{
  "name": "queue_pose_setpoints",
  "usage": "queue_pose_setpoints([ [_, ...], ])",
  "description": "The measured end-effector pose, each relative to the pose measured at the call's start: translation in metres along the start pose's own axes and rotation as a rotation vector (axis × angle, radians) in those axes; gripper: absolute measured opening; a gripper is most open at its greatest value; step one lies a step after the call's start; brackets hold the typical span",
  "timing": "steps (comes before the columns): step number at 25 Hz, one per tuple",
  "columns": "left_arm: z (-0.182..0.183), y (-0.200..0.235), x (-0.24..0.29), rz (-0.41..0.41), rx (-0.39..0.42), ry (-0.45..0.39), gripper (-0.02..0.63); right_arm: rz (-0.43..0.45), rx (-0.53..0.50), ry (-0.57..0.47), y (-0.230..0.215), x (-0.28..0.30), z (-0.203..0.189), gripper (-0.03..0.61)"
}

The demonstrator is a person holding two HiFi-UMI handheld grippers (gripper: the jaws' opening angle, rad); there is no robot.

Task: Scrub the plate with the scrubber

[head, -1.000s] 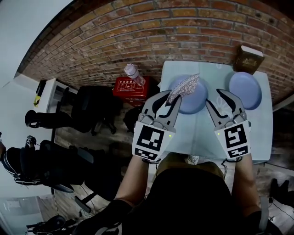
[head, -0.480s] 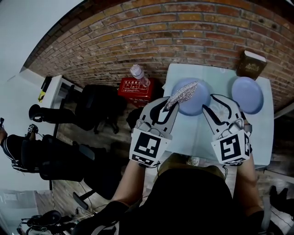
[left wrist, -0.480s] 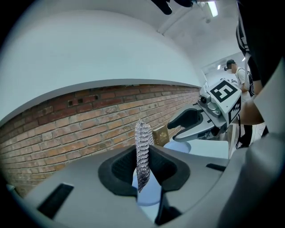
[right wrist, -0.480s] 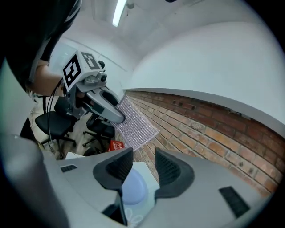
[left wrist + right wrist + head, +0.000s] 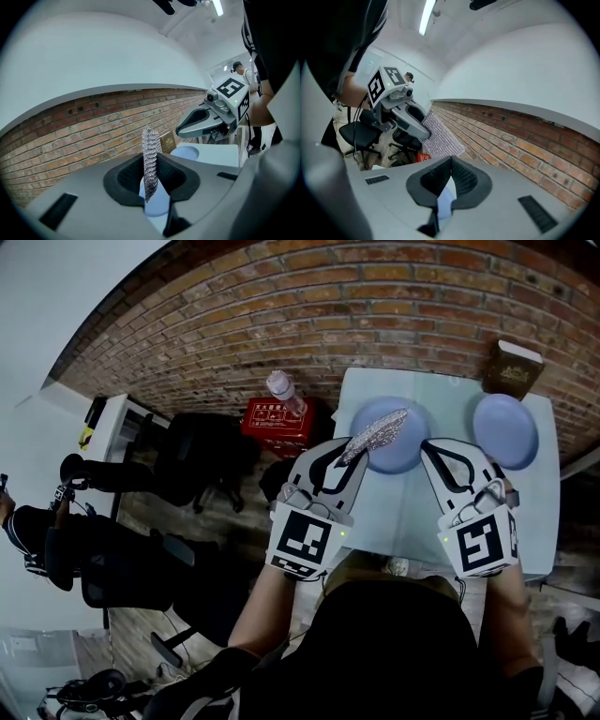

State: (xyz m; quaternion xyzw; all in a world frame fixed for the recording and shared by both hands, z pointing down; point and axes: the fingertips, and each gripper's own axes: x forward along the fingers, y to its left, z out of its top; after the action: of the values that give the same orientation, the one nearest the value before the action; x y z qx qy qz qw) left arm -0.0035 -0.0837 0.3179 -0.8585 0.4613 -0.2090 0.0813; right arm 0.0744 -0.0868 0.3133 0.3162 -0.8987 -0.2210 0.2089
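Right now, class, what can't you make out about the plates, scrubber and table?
Head view: the scrubber covers part of the near plate.
Head view: a small object at the table edge, behind the person's body, too small to identify.
Left gripper view: jaws hide most of that plate.

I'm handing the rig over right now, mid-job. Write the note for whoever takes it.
Left gripper: shut on the steel scrubber, held over the left-hand plate; no contact visible.
Right gripper: jaws have just closed with nothing between them, beside that plate.
Right-hand plate: lies on the table, clear of both grippers.
Done: scrubber in hand.
Left: lower it, probably steady the plate, and scrub.
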Motion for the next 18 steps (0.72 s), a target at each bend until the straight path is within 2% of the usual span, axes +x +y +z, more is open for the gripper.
queue_pose_setpoints([
  [18,0.014,0.003,0.007,0.002,0.040,-0.060,0.083,-0.036,0.041,-0.028,-0.014,0.000,-0.004,0.035],
])
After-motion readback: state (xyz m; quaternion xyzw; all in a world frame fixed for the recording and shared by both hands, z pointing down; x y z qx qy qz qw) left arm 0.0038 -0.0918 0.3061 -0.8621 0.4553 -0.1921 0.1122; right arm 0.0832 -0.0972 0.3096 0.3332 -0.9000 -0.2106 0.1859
